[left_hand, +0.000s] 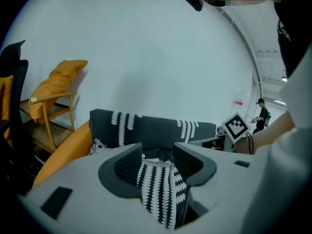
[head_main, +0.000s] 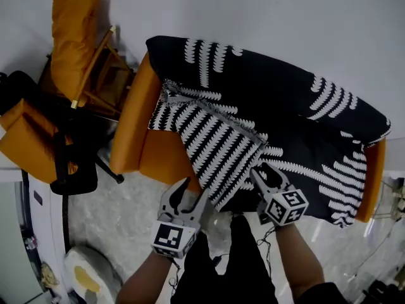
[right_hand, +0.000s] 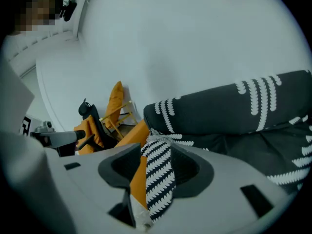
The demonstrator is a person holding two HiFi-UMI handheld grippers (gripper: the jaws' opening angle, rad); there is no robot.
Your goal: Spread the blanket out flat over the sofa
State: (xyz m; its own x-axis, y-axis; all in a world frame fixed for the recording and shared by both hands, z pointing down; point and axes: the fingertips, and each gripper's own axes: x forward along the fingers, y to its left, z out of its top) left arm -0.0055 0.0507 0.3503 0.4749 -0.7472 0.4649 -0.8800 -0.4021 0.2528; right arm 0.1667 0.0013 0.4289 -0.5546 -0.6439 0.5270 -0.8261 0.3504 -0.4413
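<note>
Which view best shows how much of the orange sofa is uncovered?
The head view: it looks down on the whole sofa, with orange bare at one end and along the seat front, where the blanket is folded back. The left gripper view catches only an orange edge of it; the right gripper view, a small orange patch.

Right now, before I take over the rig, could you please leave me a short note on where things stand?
Left gripper: jaws closed on a bunched edge of the blanket.
Right gripper: jaws closed on the same edge, further right.
Blanket: draped over the back and right side of the sofa; a flap lies folded across the seat.
Done: back and right side covered.
Left: draw the flap over the bare orange left seat and arm, then smooth it flat.
</note>
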